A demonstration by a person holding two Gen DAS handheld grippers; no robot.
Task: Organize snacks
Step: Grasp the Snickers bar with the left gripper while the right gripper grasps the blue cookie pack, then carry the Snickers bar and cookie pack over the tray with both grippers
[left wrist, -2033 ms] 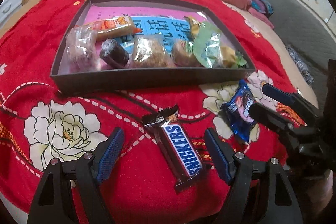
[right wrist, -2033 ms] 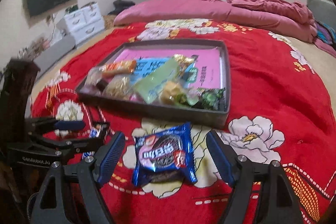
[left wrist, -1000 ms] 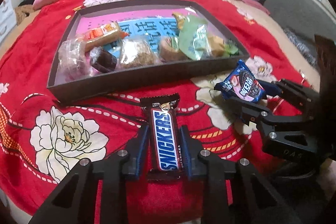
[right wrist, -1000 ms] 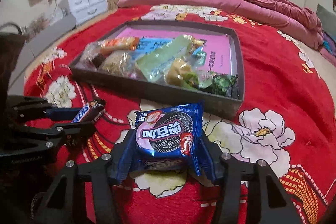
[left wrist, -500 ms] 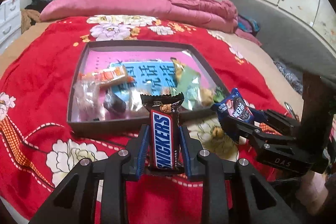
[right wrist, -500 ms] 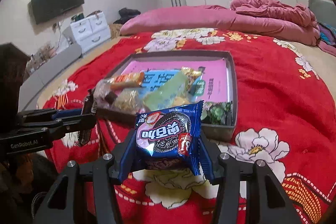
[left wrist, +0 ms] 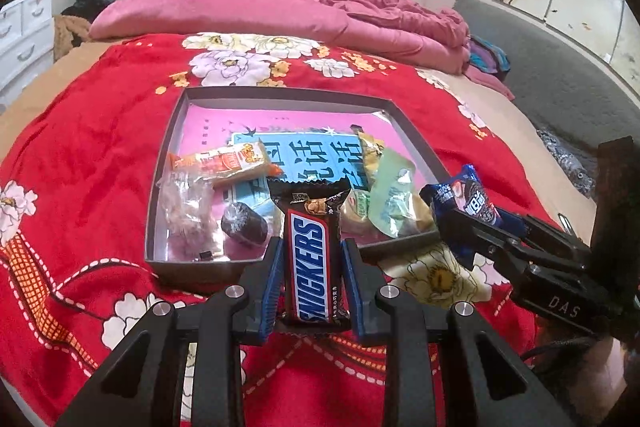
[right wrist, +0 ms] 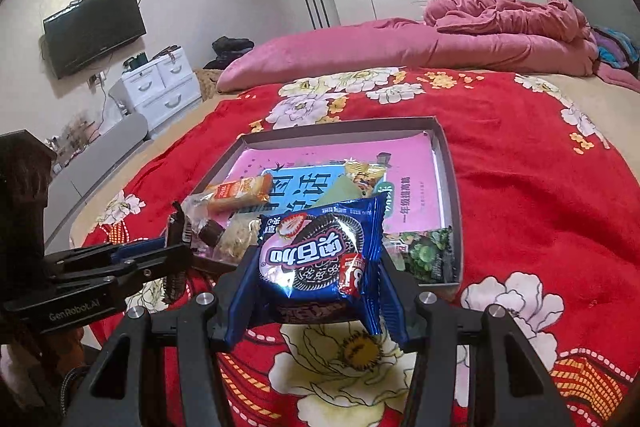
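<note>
Left wrist view: the left hand-held gripper (left wrist: 313,283) is clamped on a Snickers bar (left wrist: 314,259), which stands lengthwise between the blue pads, its crimped top end reaching over the near wall of the shallow dark box (left wrist: 192,269). The bar is held above the red floral bedspread (left wrist: 88,131), just in front of the box. Inside the box, on a pink and blue printed sheet (left wrist: 304,151), lie an orange-wrapped wafer pack (left wrist: 226,161), a clear bag of pale snacks (left wrist: 186,211), a small dark round cake (left wrist: 243,223) and a pale green pouch (left wrist: 390,201), all crowded toward the near side. To the right, the right hand-held gripper (left wrist: 476,223) grips a blue cookie packet (left wrist: 460,201) near the box's near right corner.

In the right wrist view, the right hand-held gripper (right wrist: 316,287) is closed on that blue cookie packet (right wrist: 320,255), its face showing a dark sandwich cookie and a strawberry. The packet hangs above the bedspread (right wrist: 540,211) just short of the box (right wrist: 454,203), in which a dark green packet (right wrist: 426,253) sits at the near right corner. At the left, the left hand-held gripper (right wrist: 176,247) holds the Snickers bar (right wrist: 176,255) edge-on beside the box's near left side. A pink duvet (right wrist: 400,47) lies at the head of the bed.
</note>
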